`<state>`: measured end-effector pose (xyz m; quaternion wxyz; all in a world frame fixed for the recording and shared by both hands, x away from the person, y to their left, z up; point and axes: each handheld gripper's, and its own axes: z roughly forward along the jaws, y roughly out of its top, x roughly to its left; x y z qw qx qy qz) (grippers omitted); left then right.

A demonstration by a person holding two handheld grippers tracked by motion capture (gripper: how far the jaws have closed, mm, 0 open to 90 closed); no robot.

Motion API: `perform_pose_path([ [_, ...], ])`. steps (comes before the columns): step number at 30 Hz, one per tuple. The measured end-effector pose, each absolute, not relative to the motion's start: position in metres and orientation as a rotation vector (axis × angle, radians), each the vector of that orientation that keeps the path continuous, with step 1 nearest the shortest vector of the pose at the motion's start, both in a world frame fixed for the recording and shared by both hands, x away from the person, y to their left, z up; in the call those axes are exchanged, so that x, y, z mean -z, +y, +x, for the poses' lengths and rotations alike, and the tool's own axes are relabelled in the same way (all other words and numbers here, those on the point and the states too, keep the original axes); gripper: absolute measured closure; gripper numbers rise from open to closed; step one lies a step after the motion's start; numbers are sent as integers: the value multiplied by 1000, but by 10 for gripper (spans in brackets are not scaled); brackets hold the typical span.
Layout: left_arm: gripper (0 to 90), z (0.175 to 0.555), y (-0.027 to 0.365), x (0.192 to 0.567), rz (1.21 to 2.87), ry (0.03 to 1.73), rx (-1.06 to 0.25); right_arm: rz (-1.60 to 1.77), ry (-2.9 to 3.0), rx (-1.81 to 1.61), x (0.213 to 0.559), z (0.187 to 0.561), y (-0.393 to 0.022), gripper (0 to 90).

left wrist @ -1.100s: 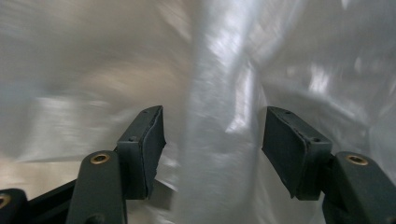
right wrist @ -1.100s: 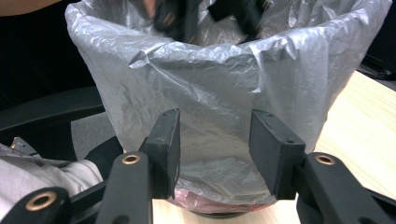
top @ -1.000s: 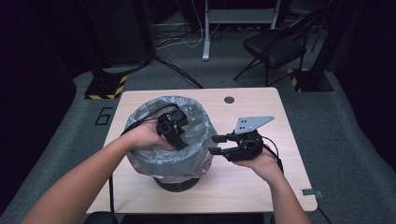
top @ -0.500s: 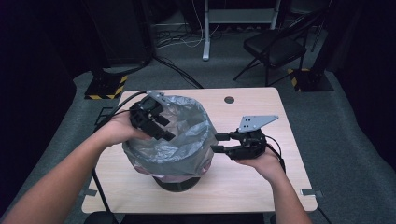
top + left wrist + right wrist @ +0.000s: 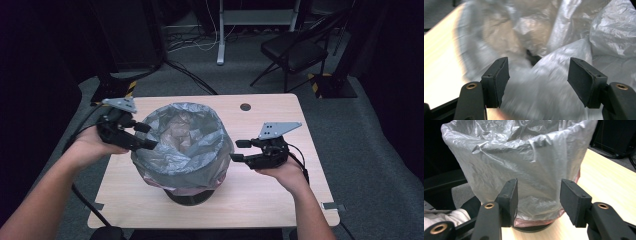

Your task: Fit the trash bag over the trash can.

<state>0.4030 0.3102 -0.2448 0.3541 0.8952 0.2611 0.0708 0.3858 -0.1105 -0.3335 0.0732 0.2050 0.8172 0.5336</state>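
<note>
A round bin lined with a grey plastic bag [image 5: 180,145] stands in the middle of the wooden table [image 5: 270,200]; the bag's edge is folded down over the rim. My left gripper [image 5: 150,136] hovers at the bin's left side, open, its jaws pointing at the bag [image 5: 564,55] with nothing pinched between them [image 5: 537,80]. To the right of the bin, my right gripper [image 5: 236,151] is open and apart from the bag [image 5: 519,160]. Its jaws [image 5: 539,200] have just been opening, with nothing between them. A pink liner edge [image 5: 544,221] shows above the dark base [image 5: 190,196].
A small round hole [image 5: 245,106] is in the table's far edge. Behind the table stand a folding chair [image 5: 295,50] and a metal stand [image 5: 220,40] on grey carpet. Cables trail from both grippers off the table's sides.
My left gripper has moved out from over the bag's mouth to the left, outside the bin's rim. The right hand has stayed in place, its jaws a little wider.
</note>
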Motion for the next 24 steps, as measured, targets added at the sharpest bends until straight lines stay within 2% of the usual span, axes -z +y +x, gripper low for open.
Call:
perform_pose_path([
  [10,330,392,372,259,2193,826,-252,730,2386,-1535,337,395,-126,417],
  [19,331,392,397,299,2113,890,-253,793,2365,-1359,343,403,-127,400],
  [24,331,396,406,322,2090,962,-295,802,2333,-1351,339,405,-131,378],
])
